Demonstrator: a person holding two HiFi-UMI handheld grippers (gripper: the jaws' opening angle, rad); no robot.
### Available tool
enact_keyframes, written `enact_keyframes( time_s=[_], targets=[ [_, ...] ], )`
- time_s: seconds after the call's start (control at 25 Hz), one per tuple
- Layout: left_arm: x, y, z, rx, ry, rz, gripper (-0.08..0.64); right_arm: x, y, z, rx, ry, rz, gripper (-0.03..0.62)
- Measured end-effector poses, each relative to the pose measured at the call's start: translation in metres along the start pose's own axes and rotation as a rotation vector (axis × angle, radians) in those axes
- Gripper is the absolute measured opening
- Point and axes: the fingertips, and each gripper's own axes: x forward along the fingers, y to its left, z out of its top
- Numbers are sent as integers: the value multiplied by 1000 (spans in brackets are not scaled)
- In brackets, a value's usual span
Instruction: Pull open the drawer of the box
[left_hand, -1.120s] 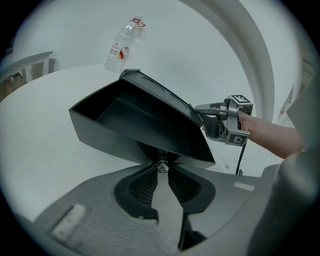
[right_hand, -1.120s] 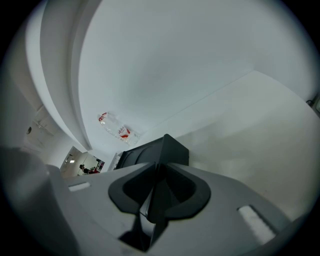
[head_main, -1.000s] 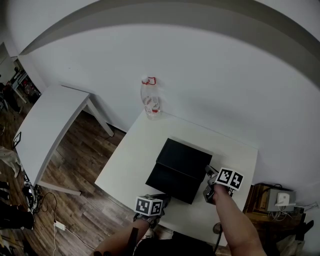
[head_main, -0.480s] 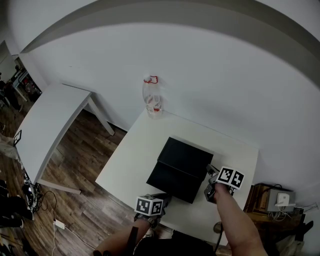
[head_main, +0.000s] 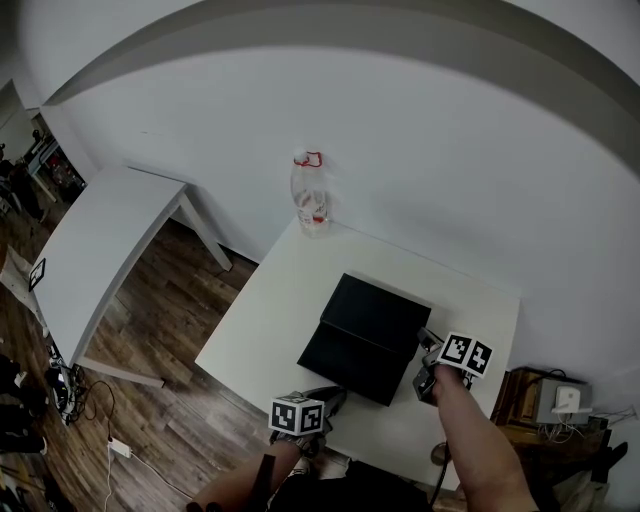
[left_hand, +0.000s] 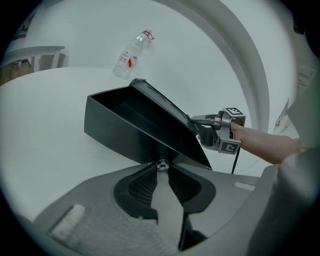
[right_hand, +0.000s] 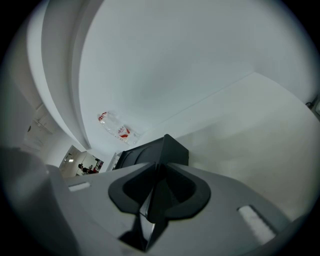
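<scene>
Head view: black box (head_main: 378, 312) on white table (head_main: 260, 330), bottle (head_main: 311, 195) beyond the box, the drawer (head_main: 345, 365) looks part-way out on the box's near side. Left gripper view: left gripper (left_hand: 162, 168) nipped narrowly onto the drawer knob (left_hand: 162, 164); pull straight back, level, no twist. Right gripper view: right gripper (right_hand: 156, 167) clamped on the box's edge; brace there so the box can't slide.

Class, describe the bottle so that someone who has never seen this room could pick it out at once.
Find the white table bearing the black box. At its far edge, against the wall, stands the bottle. Unlike the dark, flat box, it is tall, clear plastic with red at its cap and label.
</scene>
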Motion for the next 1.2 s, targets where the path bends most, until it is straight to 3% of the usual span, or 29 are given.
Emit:
enact_keyframes(
  time_s=[0.4,0.48,0.64,0.76,0.92,1.04,1.2],
  targets=[
    [-23,8,-12,-25,4,-14,56,1,-1,1,-9,-4,-20,72],
    [-35,4,-11,-22,-3,-38,2,1,-2,1,-1,-15,-8,74],
    [-68,-7,-6,-29,-38,-107,0,-2,-4,-4,56,-30,57,85],
    [-93,-16,-7,-31,-63,-165,0,-13,-6,-9,70,-55,58,111],
    [-121,-20,-17,-51,-82,-213,0,-41,-3,-19,60,-112,38,67],
    [-136,-20,-23,-69,-87,-258,0,-68,13,-32,52,-145,91,10],
    [-148,-21,-19,-72,-82,-323,0,-104,52,-56,28,-172,213,5]
  ],
)
